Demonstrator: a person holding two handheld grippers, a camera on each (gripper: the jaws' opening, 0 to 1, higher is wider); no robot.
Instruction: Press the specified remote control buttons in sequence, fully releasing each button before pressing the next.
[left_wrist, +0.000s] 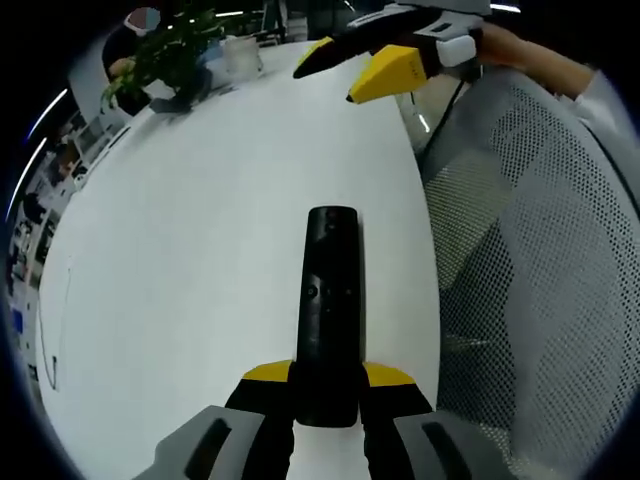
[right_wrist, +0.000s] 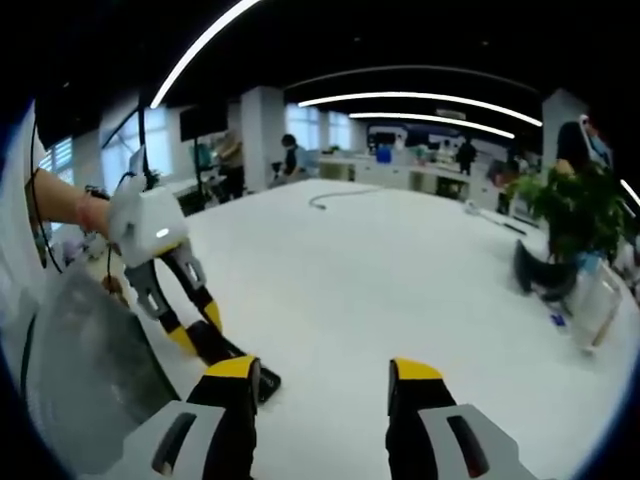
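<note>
A long black remote control (left_wrist: 330, 300) lies lengthwise over the white table (left_wrist: 200, 250), its near end clamped in my left gripper (left_wrist: 328, 378), which is shut on it between yellow-tipped jaws. My right gripper (left_wrist: 368, 66) hovers beyond the remote's far end, apart from it, with a hand behind it. In the right gripper view, my right gripper (right_wrist: 325, 378) stands open with nothing between its fingers. The left gripper (right_wrist: 200, 330) reaches in from the left, and the remote (right_wrist: 268, 381) is partly hidden behind my right gripper's left jaw.
A grey mesh chair (left_wrist: 540, 250) stands against the table's right edge. A potted plant (left_wrist: 165, 55) and a white container (left_wrist: 243, 52) sit at the far end. A thin cable (right_wrist: 335, 198) lies far across the table. People stand among desks in the background.
</note>
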